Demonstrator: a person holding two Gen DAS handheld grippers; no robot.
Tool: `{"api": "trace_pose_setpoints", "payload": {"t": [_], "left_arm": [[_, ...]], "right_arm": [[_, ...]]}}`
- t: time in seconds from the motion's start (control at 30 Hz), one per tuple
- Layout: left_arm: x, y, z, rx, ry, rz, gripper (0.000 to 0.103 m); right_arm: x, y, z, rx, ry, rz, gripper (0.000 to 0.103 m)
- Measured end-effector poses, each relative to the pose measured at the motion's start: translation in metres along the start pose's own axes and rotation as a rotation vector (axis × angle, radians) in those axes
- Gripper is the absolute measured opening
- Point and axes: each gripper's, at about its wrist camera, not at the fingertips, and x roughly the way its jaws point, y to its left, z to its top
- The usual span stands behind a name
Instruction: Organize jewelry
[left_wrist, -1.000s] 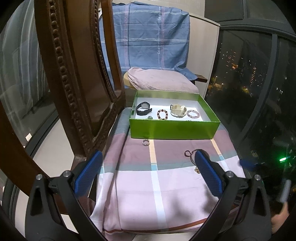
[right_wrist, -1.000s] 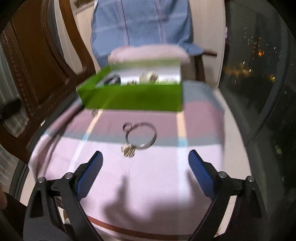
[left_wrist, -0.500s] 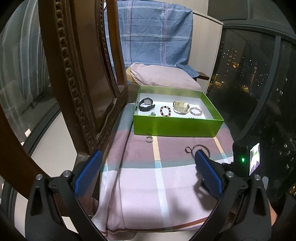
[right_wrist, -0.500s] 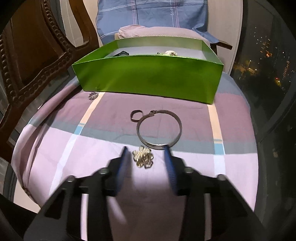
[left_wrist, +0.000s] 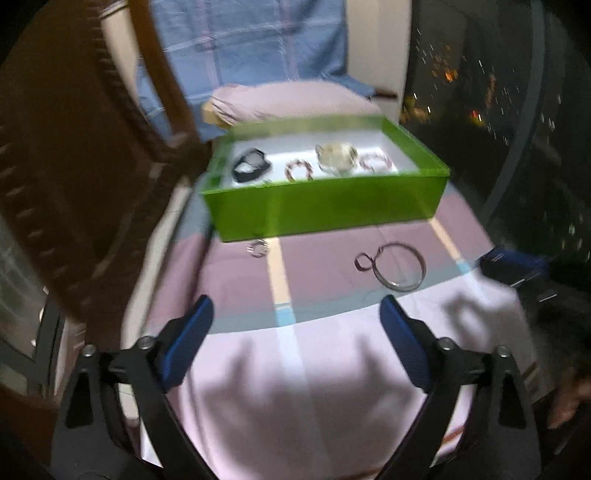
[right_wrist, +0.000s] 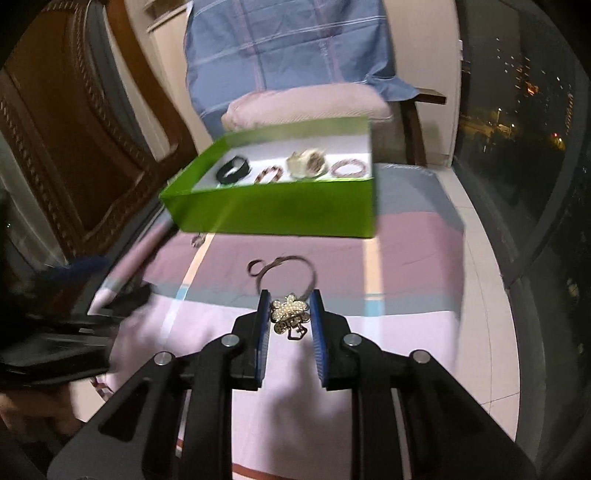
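Nearest us, our right gripper (right_wrist: 289, 314), spread wide a second ago, is now pinched on the gold, pearl-studded clover brooch (right_wrist: 289, 314) and has raised it off the pink striped cloth (right_wrist: 406, 332); our left gripper (left_wrist: 295, 332) (nothing between its jaws) is closing slightly; beyond lie the thin metal bangle (left_wrist: 399, 267) and a small ring (left_wrist: 259, 248); farthest, the green cardboard box (right_wrist: 280, 218) awaits the brooch, we judge.

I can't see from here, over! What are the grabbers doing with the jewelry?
Right gripper shut on pearl brooch. Left gripper empty, jaws closing. Bangle, small ring lie before green box. Path clear.
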Motion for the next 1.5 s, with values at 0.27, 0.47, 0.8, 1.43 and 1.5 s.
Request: {"api": "trace_pose_setpoints", "payload": {"t": [0.27, 0.47, 0.8, 1.43, 1.5], "left_arm": [[0.069, -0.025, 0.005, 0.054, 0.166, -0.061, 0.060], [0.079, -0.034, 0.020, 0.062, 0.154, -0.099, 0.056], [0.083, -0.051, 0.026, 0.108, 0.145, -0.158, 0.017], [-0.010, 0.011, 0.005, 0.062, 0.007, -0.071, 0.069], [0.003, 0.002, 0.004, 0.130, 0.020, -0.065, 0.073]], "right_arm": [[-0.013, -0.009, 0.003, 0.020, -0.011, 0.033, 0.021], [-0.018, -0.016, 0.002, 0.023, -0.016, 0.042, 0.021], [-0.020, -0.030, 0.002, 0.057, -0.025, 0.029, 0.021], [-0.037, -0.020, 0.011, 0.040, -0.088, 0.043, 0.021], [-0.037, -0.018, 0.010, 0.032, -0.089, 0.040, 0.021]]}}
